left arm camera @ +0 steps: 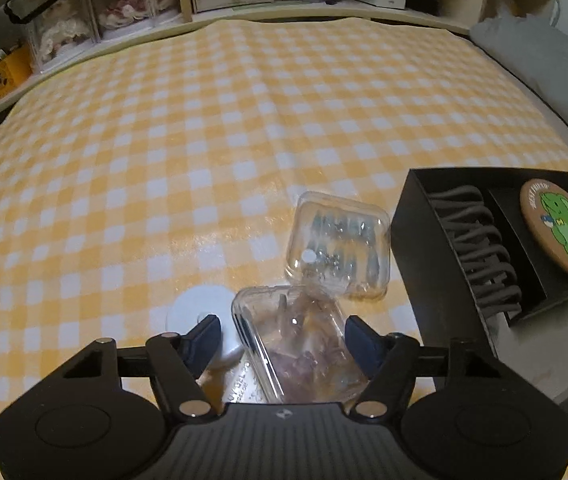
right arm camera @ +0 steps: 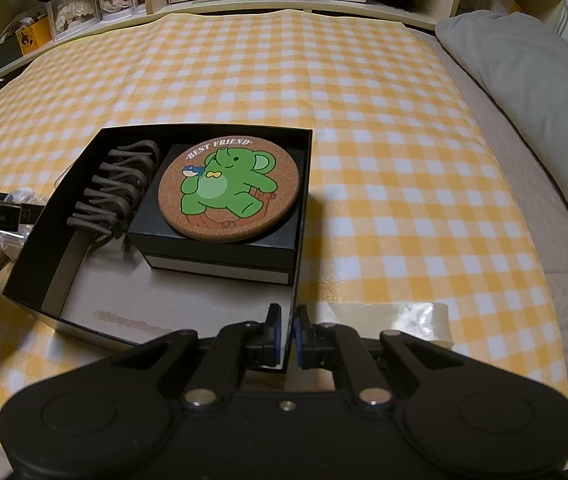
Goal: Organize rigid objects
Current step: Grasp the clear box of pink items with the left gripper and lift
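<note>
Left wrist view showed two clear cases [left arm camera: 338, 246]; left tool [left arm camera: 284, 338] open around one. Right tool [right arm camera: 287, 328] pinched black box [right arm camera: 298, 216] wall.

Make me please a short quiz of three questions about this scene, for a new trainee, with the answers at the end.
1. True or false: the right gripper is clamped on the near wall of the black box.
2. What lies on top of the small black box inside it? A) a roll of tape B) a cork coaster with a green elephant C) a white disc
3. What sits between the fingers of the left gripper?

Key: 1. True. 2. B, the cork coaster; a brown hair claw lies beside it. 3. A clear plastic case; whether the pads press it cannot be told.
</note>
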Motion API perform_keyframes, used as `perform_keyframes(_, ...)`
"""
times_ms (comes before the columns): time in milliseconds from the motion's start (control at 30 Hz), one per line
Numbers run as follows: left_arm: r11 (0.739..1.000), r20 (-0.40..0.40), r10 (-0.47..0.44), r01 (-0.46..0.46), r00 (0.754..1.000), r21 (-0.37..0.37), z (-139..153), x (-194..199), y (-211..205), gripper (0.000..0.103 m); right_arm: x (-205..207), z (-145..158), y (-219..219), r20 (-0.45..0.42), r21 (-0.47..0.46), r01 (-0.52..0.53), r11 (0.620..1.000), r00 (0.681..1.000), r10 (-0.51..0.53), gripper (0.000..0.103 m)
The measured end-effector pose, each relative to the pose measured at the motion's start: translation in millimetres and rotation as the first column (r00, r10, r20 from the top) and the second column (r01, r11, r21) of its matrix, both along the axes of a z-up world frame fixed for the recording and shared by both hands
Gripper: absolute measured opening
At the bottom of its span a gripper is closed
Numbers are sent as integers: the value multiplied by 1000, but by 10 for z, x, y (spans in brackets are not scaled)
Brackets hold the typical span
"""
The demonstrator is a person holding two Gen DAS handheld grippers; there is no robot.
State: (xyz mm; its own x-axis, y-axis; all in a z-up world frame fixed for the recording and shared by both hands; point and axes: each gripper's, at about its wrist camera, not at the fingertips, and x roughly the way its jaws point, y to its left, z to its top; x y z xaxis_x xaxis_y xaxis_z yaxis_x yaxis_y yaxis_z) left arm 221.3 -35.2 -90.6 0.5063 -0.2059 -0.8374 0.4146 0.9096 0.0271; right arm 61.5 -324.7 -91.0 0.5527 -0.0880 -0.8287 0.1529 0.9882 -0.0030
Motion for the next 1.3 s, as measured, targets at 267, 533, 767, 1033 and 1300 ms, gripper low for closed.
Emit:
perform_keyframes(267, 997, 11, -69, 69, 998, -19, -60, -26, -48, 54, -2, 2, 1, -1, -1, 1, 1000, 1000, -1, 7)
perform_keyframes(533, 990, -1, -66, 66, 998, -124, 155, 12, 115, 27, -1, 3, 3, -2, -1, 1, 1000, 1000, -1, 7)
perform_keyframes(767, 974, -51, -29, 16, 998, -226, 351, -161, 302, 16, 6, -6, 4, -1, 3, 3, 1000, 1000, -3, 7)
perform_keyframes(1033, 942, -23, 20, -26, 1000, -335, 588, -359, 423, 16, 16, -19, 8, 0, 6, 4, 1000, 1000, -4, 7)
perform_keyframes(1300, 939, -95, -39, 4, 995, -343, 571, -479, 403, 16, 15, -19, 5, -1, 8, 5, 1000, 1000, -5, 7)
